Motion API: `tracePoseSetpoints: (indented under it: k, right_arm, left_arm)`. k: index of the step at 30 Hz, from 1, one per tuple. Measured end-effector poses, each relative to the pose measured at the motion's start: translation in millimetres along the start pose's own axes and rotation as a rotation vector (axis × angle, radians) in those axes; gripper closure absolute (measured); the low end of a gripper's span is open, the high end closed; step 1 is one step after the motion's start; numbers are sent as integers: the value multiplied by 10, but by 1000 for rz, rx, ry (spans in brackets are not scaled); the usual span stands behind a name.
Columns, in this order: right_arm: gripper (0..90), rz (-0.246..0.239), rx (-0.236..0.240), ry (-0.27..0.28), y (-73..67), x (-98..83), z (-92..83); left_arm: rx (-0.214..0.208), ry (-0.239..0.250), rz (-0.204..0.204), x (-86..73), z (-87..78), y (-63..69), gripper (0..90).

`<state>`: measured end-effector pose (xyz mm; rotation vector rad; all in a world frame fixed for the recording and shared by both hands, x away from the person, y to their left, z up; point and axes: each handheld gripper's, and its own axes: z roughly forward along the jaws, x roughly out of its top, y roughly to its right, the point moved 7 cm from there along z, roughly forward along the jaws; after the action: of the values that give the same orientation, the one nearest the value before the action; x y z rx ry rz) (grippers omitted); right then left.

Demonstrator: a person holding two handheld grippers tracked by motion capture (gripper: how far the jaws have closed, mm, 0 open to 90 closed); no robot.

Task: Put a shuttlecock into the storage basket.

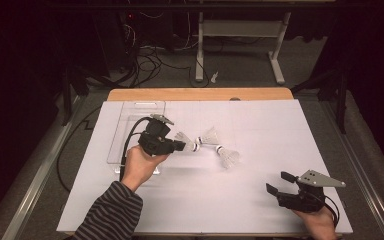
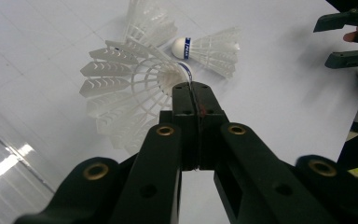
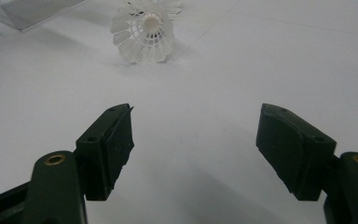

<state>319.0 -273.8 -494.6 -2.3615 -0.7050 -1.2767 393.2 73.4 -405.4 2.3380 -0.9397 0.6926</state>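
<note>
Your left gripper (image 2: 193,91) has its jaws closed on the rim of a shuttlecock (image 2: 130,88), and they cover part of its skirt; in the high view the grip itself is too small to make out. A 2nd shuttlecock (image 2: 209,49) lies half behind the first, and a 3rd shuttlecock (image 2: 144,18) is cut off by the top edge. The clear tray (image 1: 130,130) is partly hidden under your left hand (image 1: 140,167). Your right hand (image 1: 320,222) runs off the bottom edge.

A white plastic shuttlecock (image 2: 135,88) (blue-banded cork) is pinched at its skirt rim, lifted just beside two more shuttlecocks (image 1: 219,147) lying on the table.
</note>
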Motion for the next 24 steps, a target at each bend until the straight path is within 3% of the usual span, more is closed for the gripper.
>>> tracePoseSetpoints:
  k: [24]
  right_arm:
    - [278,4,1,5,0,4,-3]
  left_arm:
    - [35,78,-26,15,-217,-127,895]
